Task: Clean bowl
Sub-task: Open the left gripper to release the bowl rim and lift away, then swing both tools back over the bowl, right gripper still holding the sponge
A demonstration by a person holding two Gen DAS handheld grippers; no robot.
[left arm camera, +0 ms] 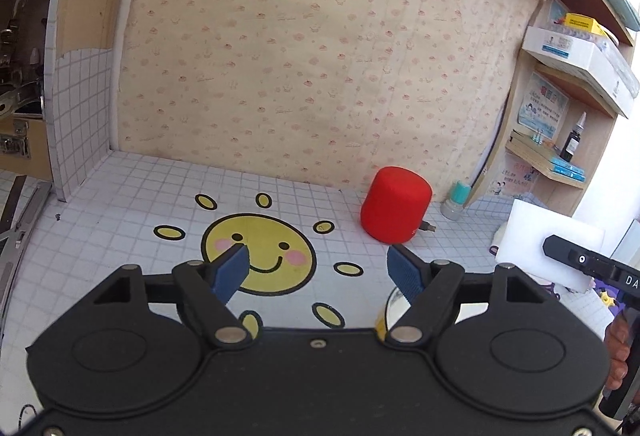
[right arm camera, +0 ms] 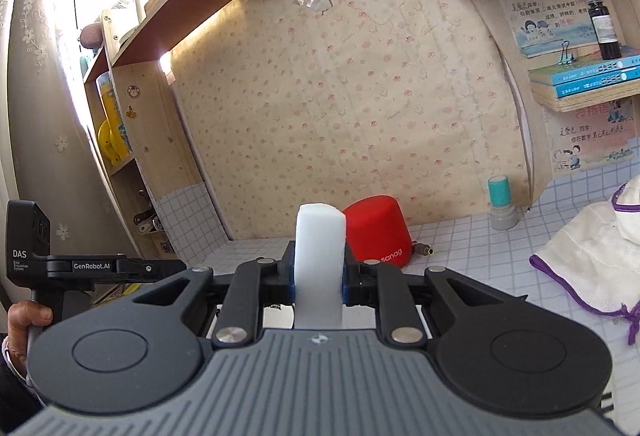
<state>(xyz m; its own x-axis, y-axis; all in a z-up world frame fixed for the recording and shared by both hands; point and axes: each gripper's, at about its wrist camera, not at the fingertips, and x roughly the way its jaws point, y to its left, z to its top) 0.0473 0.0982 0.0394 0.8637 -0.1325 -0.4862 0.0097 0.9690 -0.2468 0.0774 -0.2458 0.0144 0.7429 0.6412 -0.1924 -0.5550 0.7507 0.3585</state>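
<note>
My left gripper (left arm camera: 318,264) is open and empty above the white grid-pattern desk (left arm camera: 140,188), over a yellow smiling-sun sticker (left arm camera: 260,252). A curved pale rim, perhaps the bowl (left arm camera: 394,306), peeks out under its right finger; most of it is hidden. My right gripper (right arm camera: 319,276) is shut on a white sponge block (right arm camera: 320,260) that stands upright between the blue pads. The sponge also shows in the left wrist view (left arm camera: 552,248) at the right, held by the right gripper.
A red cylindrical speaker (left arm camera: 396,210) (right arm camera: 378,232) stands at the back near the wallpapered wall. A teal-capped stamp (left arm camera: 456,200) (right arm camera: 502,206) is beside it. A white cloth with purple trim (right arm camera: 588,248) lies at the right. Shelves with books and a dark bottle (right arm camera: 606,24) hang on the right.
</note>
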